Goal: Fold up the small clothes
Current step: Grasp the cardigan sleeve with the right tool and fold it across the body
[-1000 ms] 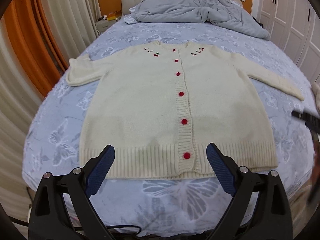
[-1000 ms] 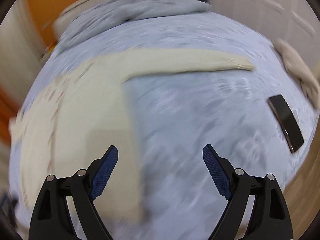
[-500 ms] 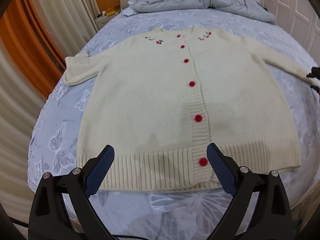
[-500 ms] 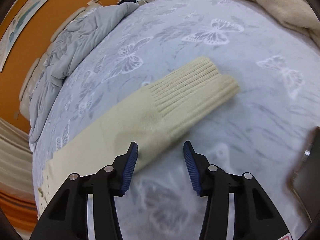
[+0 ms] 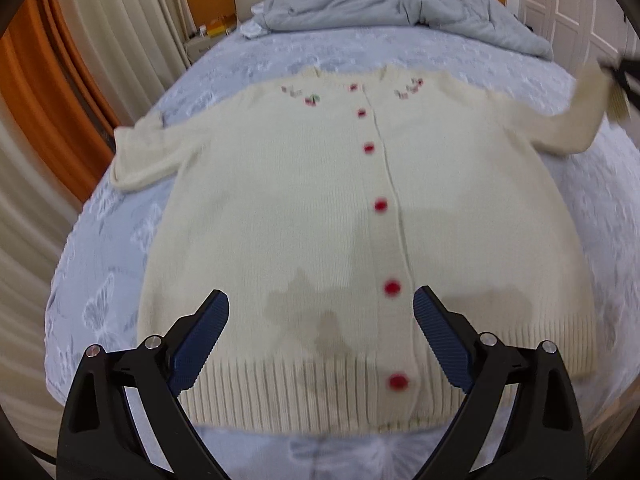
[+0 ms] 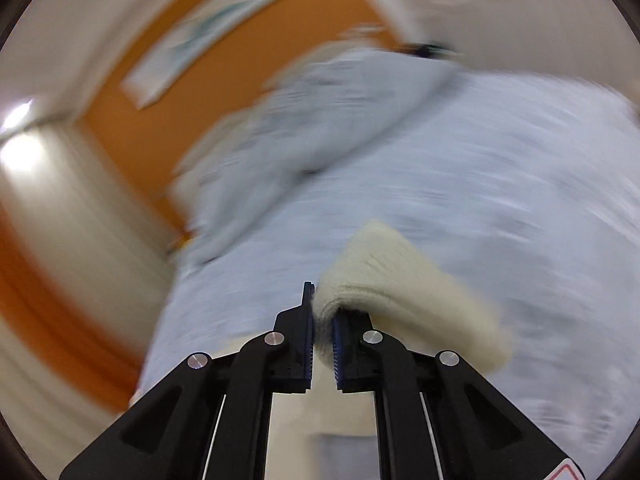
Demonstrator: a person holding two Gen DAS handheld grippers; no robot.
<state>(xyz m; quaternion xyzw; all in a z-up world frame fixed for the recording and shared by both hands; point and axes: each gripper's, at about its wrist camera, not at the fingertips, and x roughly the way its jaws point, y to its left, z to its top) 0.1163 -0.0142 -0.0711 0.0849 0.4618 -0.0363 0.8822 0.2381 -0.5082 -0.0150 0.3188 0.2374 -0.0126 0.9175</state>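
A cream knitted cardigan (image 5: 320, 208) with red buttons lies flat, front up, on the bed. My left gripper (image 5: 320, 340) is open and empty, hovering over its lower hem. My right gripper (image 6: 323, 332) is shut on the cuff of the right sleeve (image 6: 404, 292) and holds it raised off the bed. In the left wrist view the raised sleeve (image 5: 576, 124) stands up at the far right with the right gripper (image 5: 624, 76) at its tip. The left sleeve (image 5: 140, 156) lies spread out on the bed.
The bed has a pale blue butterfly-print cover (image 5: 100, 280). A grey duvet (image 5: 384, 8) is bunched at the headboard end. Curtains (image 5: 48, 140) hang to the left and white wardrobes (image 5: 584, 4) stand to the right. The right wrist view is motion-blurred.
My right gripper has shut on the right sleeve's cuff and lifted it off the bed. My left gripper has moved forward over the cardigan's hem, still open.
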